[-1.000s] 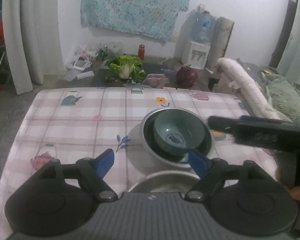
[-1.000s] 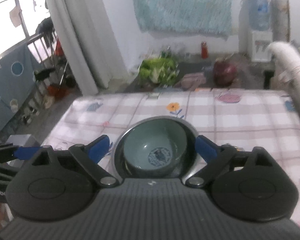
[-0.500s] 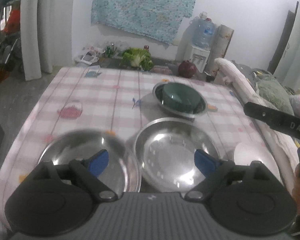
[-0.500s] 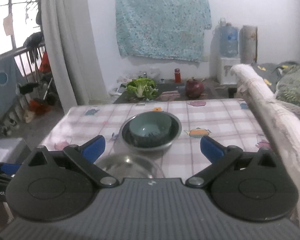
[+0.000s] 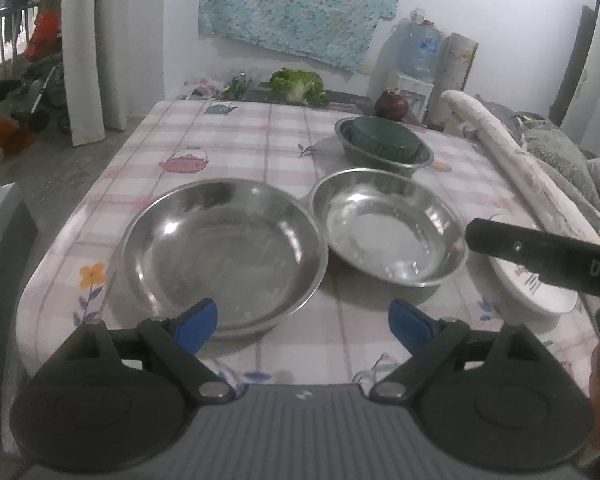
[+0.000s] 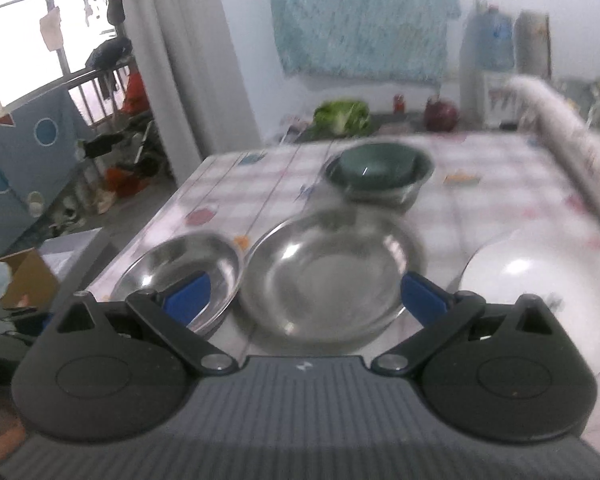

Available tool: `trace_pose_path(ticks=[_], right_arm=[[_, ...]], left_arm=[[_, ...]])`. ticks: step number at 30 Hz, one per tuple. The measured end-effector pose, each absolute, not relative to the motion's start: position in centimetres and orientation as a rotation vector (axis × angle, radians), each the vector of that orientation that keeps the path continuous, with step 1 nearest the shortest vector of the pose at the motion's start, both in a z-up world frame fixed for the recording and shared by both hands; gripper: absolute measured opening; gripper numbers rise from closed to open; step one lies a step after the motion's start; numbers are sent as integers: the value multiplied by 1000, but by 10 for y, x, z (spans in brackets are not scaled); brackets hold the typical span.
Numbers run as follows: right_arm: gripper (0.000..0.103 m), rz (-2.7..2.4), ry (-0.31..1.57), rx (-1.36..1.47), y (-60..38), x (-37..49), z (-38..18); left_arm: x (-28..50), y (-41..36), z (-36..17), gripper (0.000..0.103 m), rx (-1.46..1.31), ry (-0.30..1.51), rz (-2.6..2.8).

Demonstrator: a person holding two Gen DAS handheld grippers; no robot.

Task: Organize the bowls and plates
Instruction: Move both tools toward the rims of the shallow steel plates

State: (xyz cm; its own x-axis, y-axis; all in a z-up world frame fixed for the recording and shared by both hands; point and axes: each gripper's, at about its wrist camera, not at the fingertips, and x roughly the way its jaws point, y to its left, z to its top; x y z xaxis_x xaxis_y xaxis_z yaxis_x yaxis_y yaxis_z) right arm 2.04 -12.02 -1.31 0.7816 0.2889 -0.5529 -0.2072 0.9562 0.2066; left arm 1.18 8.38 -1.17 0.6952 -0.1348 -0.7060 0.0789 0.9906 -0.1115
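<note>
Green bowl (image 5: 384, 138) nested in steel bowl (image 5: 404, 160)

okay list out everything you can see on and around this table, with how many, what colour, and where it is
steel plate: 1, silver, near left of the table
steel bowl: 1, silver, near middle
white plate: 1, white, near right edge
green bowl: 1, dark green, nested in a far steel bowl
tablecloth: 1, pink and white check, covers the table
cabbage: 1, green, beyond the far edge
dark red round thing: 1, beyond the far edge
water bottle: 1, blue, on a white dispenser
wall cloth: 1, turquoise
curtain: 1, pale
left tool: open, empty
right tool: open, empty
</note>
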Motion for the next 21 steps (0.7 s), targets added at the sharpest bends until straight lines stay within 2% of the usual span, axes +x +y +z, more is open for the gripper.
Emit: trace_pose_path(ticks=[11,17,19,21], right_arm=[[100,378,666,174,-73,26,-29],[91,368,702,173,-58,46,-40],[85,365,708,192,-55,52,-43],[78,373,723,227,-53,58,-48]], left_arm=[[14,132,-19,89,-75,760,32],[30,154,-28,84,-81,763,54],[37,158,-29,83,-70,763,56],[43,162,-29,78,-55,756,52]])
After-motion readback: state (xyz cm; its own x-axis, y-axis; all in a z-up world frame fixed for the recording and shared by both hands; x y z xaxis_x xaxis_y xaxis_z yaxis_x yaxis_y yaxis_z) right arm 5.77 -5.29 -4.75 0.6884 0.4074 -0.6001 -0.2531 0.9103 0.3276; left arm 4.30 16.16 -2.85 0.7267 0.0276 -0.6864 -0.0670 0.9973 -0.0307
